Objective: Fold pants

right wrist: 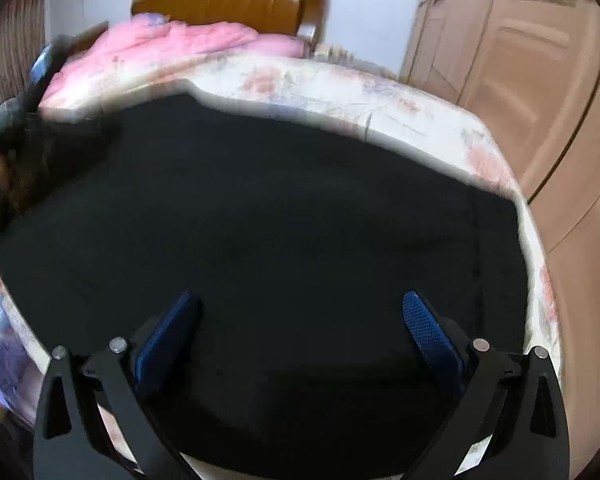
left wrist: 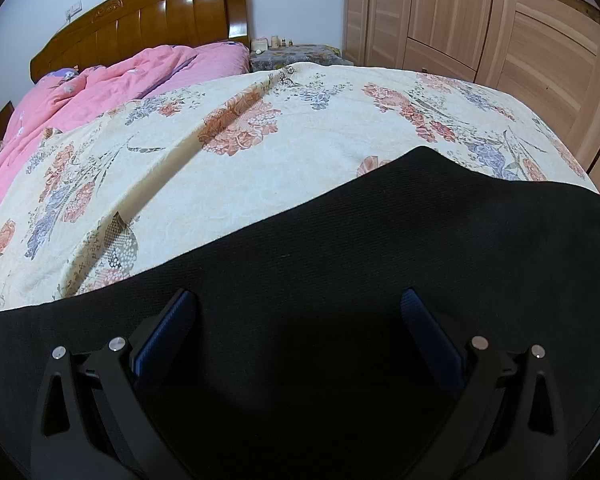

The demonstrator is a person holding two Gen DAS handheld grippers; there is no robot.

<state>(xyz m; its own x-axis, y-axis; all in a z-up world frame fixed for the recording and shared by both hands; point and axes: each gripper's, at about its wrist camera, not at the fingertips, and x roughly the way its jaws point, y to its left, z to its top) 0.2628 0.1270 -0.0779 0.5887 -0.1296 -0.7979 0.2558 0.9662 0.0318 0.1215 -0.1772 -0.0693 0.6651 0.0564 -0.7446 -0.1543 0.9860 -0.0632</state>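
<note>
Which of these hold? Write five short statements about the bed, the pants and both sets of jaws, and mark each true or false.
1. The black pants lie on a floral bedspread. True.
2. The left gripper has its jaws clamped on the pants. False: they stand wide apart with no fold pinched.
3. The right gripper has open jaws. True.
4. The crumpled quilt near the headboard is green. False: it is pink.
5. A wooden wardrobe stands beside the bed. True.

My black pants (right wrist: 260, 216) lie spread flat on the floral bedspread (left wrist: 260, 184), a broad dark sheet of finely ribbed cloth reaching toward the bed's right edge, one corner peaking upward.
</note>
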